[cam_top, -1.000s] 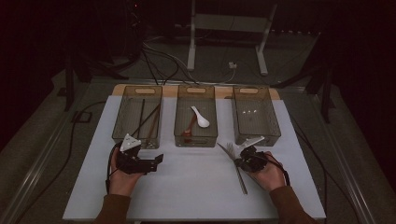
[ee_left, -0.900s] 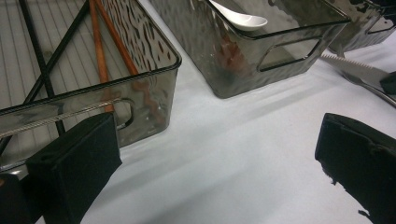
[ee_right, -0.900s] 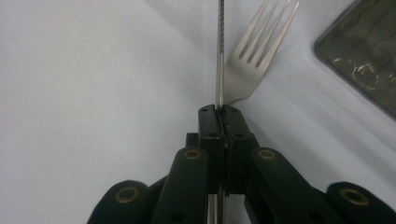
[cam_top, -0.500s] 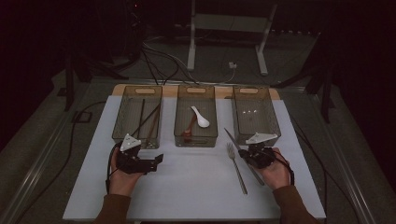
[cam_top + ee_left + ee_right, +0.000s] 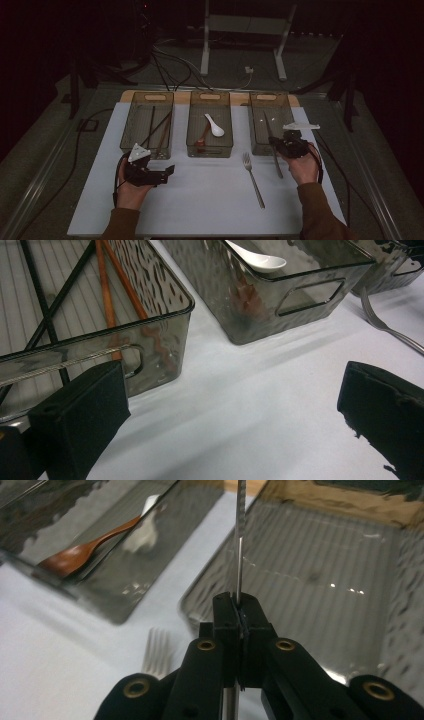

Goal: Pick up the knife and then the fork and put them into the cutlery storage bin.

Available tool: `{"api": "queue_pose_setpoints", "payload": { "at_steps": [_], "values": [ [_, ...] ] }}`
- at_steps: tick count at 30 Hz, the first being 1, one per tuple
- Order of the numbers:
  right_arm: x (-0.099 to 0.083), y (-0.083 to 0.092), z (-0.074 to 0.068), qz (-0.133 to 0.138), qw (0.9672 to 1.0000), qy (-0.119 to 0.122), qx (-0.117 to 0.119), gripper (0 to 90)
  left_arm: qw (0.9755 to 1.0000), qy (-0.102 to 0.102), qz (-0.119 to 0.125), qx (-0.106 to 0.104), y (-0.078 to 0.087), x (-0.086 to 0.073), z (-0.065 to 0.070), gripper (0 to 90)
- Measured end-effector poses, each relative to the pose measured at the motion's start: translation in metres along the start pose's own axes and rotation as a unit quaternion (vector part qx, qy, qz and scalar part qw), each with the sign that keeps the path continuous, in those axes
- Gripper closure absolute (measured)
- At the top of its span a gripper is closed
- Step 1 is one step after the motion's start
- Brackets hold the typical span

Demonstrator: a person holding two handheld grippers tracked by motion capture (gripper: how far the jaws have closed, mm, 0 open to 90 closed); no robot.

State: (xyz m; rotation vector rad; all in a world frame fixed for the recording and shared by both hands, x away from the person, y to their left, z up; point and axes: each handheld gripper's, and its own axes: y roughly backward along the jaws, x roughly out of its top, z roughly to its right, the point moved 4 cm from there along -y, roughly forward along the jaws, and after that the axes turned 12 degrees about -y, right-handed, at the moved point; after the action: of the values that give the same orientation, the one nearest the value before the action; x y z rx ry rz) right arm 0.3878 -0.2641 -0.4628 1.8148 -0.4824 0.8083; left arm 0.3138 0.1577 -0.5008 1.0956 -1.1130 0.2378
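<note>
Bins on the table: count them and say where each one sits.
3, in a row at the far side of the mat: left bin with chopsticks, middle bin with two spoons, right bin by the right gripper. None looks hidden.

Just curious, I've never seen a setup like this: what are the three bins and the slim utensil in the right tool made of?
Smoky see-through rippled bins: probably plastic. Slim shiny grey knife clamped in the right tool: likely polished metal.
</note>
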Motion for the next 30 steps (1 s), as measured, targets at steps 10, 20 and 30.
{"api": "queue_pose_setpoints", "payload": {
  "at_steps": [10, 20, 30],
  "values": [
    [0.045, 0.006, 0.016, 0.022, 0.9992, -0.019, -0.028, 89.6, 1.0000, 0.002, 0.002, 0.000, 0.002, -0.001, -0.001, 1.1],
    [0.089, 0.007, 0.026, 0.048, 0.9972, -0.032, -0.047, 89.6, 1.0000, 0.002, 0.003, 0.001, 0.004, -0.002, -0.002, 1.1],
    [0.101, -0.013, 0.045, 0.061, 0.9935, -0.056, -0.078, 89.6, 1.0000, 0.005, 0.003, 0.001, 0.005, -0.004, -0.003, 1.1]
  ]
}}
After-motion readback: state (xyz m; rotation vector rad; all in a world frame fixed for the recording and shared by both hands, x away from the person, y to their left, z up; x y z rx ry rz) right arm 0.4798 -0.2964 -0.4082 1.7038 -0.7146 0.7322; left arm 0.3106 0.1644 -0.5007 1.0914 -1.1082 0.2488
